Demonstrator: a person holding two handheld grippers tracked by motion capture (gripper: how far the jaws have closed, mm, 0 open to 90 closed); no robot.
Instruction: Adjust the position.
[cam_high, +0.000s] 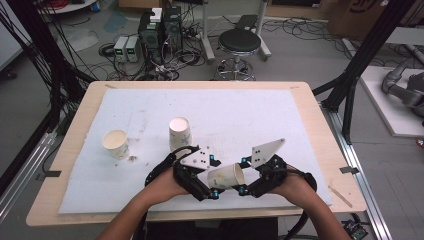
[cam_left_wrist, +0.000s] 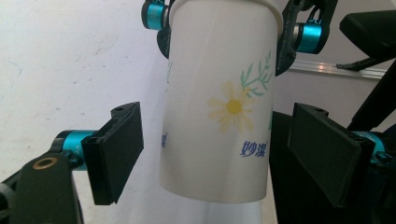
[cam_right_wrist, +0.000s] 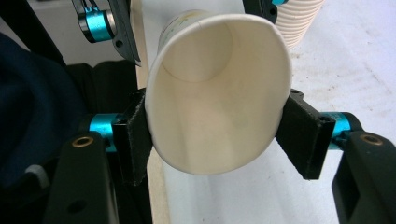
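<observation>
Nearest the camera, the left gripper (cam_high: 214, 186) stands released, its black pads (cam_left_wrist: 116, 151) flanking but clear of the white daisy-printed paper cup (cam_left_wrist: 219, 107). To its right, the right gripper (cam_high: 243, 176) clamps that cup's rim, squeezing it oval (cam_right_wrist: 217, 93), above the white padded table's (cam_high: 300, 125) near edge. This looks like a hand-over; next the left jaws must close on the cup's base.

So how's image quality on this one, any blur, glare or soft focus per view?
High view: soft and low in detail, evenly lit. Left gripper view: the daisy cup is fairly sharp, the white mat behind it is washed out. Right gripper view: the cup's rim is sharp, the stack of cups behind is soft.
</observation>
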